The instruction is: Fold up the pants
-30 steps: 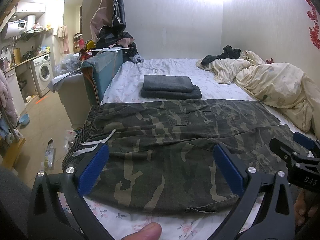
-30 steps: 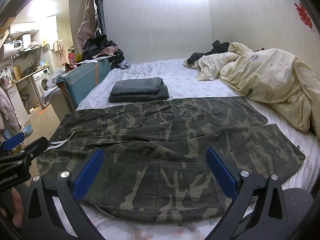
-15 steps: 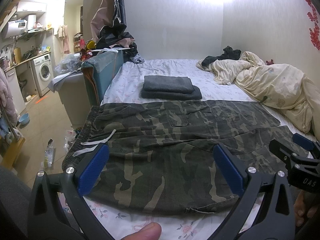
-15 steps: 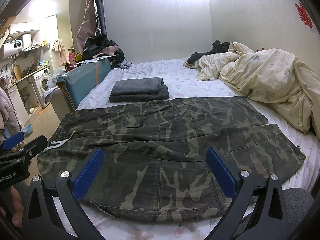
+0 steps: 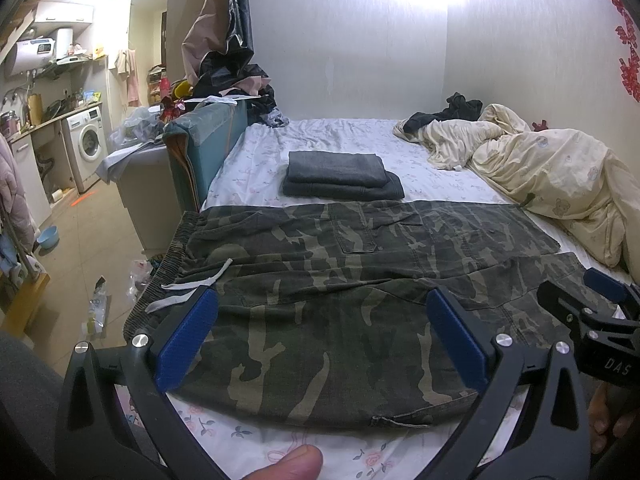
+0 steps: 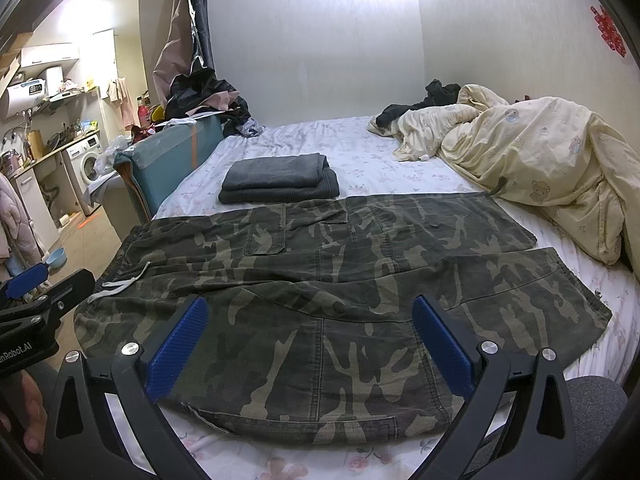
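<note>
Camouflage pants (image 5: 360, 280) lie spread flat across the near part of the bed, waistband with a white drawstring (image 5: 188, 288) at the left, both legs running right; they also show in the right wrist view (image 6: 340, 280). My left gripper (image 5: 322, 332) is open and empty, held above the pants' near edge. My right gripper (image 6: 308, 336) is open and empty, also above the near edge, to the right of the left one. Each gripper shows at the edge of the other's view.
A stack of folded dark grey garments (image 5: 340, 176) lies on the floral bed sheet (image 5: 320, 140) behind the pants. A crumpled cream duvet (image 5: 552, 176) fills the right side. A teal headboard (image 5: 200, 148) and cluttered floor are at the left.
</note>
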### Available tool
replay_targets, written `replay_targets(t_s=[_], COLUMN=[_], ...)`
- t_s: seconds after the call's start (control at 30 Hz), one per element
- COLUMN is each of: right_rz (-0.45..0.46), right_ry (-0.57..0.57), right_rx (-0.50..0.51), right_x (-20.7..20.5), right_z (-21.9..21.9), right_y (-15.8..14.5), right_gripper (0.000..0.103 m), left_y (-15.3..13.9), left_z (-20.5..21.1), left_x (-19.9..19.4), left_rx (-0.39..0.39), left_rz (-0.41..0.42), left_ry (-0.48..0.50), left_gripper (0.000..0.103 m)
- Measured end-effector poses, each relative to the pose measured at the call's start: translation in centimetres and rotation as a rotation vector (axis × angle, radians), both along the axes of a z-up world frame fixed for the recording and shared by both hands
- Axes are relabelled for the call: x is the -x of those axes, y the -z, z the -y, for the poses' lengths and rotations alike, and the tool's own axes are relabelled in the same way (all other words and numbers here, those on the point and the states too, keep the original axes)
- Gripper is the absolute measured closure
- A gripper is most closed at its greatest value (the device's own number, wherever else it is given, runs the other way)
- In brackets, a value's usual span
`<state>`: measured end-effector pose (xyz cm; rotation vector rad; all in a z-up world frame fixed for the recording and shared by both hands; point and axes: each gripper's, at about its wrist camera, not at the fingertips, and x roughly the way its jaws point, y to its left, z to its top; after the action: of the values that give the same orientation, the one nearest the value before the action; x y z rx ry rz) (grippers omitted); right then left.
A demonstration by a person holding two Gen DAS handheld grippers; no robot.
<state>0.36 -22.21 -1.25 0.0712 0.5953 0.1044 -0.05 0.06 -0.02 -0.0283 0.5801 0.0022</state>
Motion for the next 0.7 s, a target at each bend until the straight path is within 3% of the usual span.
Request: replay_targets(t_s=[0.7], right_rz=[-0.013], right_ry=[-0.011], right_rx=[0.005], right_x=[-0.05], right_z=[-0.62], right_y=[0.34], right_gripper=[0.000], left_y=[0.35], left_z=[-0.17], left_x=[0.14], left_rx=[0.001], left_rz=[0.001], left_ry=[-0.001], left_gripper=[0.000])
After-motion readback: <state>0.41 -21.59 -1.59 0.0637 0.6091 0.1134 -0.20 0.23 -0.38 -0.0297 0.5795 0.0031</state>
